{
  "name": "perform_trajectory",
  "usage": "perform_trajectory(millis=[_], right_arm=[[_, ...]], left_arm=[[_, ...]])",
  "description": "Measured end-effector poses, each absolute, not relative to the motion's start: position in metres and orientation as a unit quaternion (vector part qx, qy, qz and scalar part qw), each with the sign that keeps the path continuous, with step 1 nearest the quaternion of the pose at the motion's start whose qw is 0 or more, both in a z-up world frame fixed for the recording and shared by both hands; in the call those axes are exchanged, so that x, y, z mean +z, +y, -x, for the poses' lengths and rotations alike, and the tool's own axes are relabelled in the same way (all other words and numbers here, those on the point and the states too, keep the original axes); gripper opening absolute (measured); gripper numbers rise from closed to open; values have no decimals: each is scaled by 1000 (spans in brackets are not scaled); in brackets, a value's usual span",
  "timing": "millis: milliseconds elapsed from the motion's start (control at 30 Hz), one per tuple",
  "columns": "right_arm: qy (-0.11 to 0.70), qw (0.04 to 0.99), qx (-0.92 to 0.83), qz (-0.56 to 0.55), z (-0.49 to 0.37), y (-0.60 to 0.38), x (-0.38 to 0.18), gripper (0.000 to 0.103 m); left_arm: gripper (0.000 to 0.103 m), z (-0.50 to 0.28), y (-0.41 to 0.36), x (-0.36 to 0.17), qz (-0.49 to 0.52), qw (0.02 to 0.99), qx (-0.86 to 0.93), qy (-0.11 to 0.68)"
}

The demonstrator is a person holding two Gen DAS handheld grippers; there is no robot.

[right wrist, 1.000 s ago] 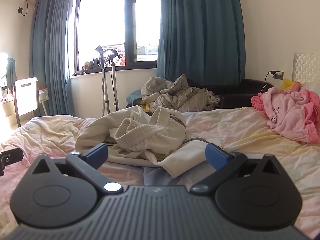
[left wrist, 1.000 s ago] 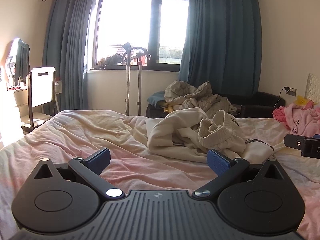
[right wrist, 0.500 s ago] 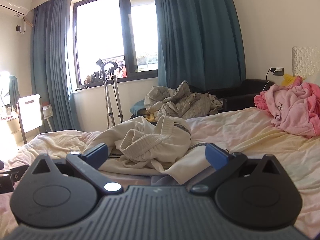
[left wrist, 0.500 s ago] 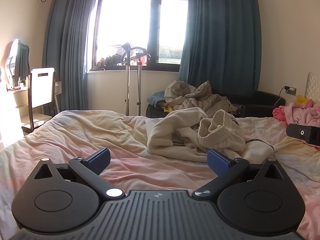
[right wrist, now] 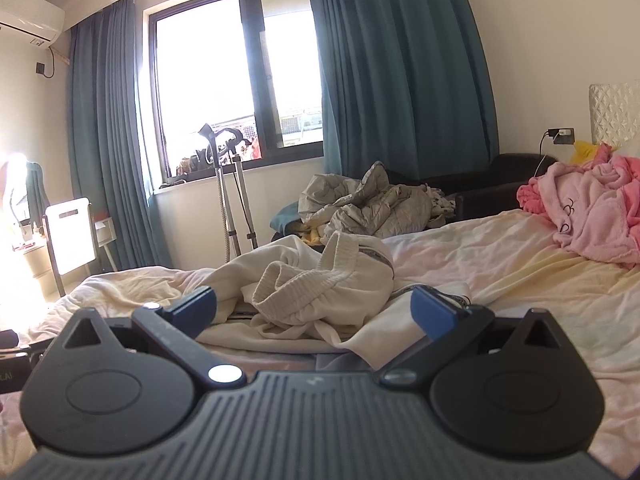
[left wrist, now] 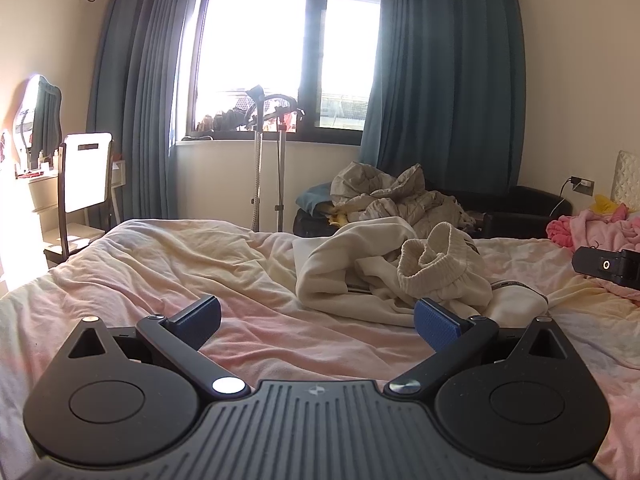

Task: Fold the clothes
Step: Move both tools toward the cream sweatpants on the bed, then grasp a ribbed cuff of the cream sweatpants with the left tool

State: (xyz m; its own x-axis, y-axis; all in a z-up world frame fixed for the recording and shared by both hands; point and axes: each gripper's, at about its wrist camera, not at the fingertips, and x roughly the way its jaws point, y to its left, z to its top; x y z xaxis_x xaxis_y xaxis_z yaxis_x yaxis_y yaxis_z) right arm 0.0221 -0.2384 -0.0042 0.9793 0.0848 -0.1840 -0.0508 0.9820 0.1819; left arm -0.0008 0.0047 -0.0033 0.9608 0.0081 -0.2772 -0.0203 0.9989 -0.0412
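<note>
Left of the cream garment (left wrist: pixel 384 272), a white chair (left wrist: pixel 86 172) by the blue curtain (left wrist: pixel 132 92); nearer, the left gripper (left wrist: pixel 318 318) with jaws spread wide over the pink bedsheet (left wrist: pixel 180 272), gripping nothing. Mid-bed, that garment crumpled in a heap, ribbed waistband (right wrist: pixel 296 284) uppermost, the right gripper (right wrist: pixel 314 312) gaping just short of its near edge. Behind the garment, a dark sofa (right wrist: pixel 500 176) heaped with grey bedding (right wrist: pixel 368 204); to the garment's right, pink clothing (right wrist: pixel 592 216) piled on the sheet.

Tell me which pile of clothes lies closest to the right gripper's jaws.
The cream garment, crumpled on the bed directly ahead of the open right gripper. The pink garment lies farther off to the right, and the grey heap sits beyond the bed.
</note>
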Motion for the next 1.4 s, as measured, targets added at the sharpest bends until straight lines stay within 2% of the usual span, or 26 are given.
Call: perform_trajectory(millis=[267, 500, 767, 867, 1067, 1100, 1133, 1233, 1333, 1367, 1400], right_arm=[[94, 992, 34, -74, -25, -236, 1, 103], [96, 993, 24, -69, -72, -255, 33, 103], [127, 985, -5, -115, -94, -297, 14, 103], [128, 983, 0, -130, -96, -304, 7, 103], [139, 979, 7, -150, -109, -310, -6, 103], [141, 978, 9, -154, -112, -311, -8, 103], [143, 977, 11, -157, -114, -312, -10, 103], [150, 974, 16, -167, -121, -315, -16, 103], [153, 972, 21, -175, -126, -317, -21, 103], [155, 972, 23, -177, -128, -317, -23, 103], [156, 971, 26, -179, -129, -317, -26, 103]], left_arm=[[103, -1, 5, -5, 22, 989, 12, 144], [103, -24, -3, -1, 15, 988, 0, 152], [98, -110, -39, -8, -5, 985, -23, 172], [92, -161, -57, -17, 1, 981, -28, 189], [71, -252, -78, -42, 26, 967, -29, 251], [63, -263, -79, -46, 26, 965, -35, 259], [60, -272, -81, -49, 26, 963, -42, 264], [55, -290, -86, -55, 6, 961, -65, 270], [51, -314, -88, -65, 27, 948, -97, 302], [49, -321, -88, -68, 42, 942, -106, 315], [41, -328, -88, -71, 55, 937, -111, 326]])
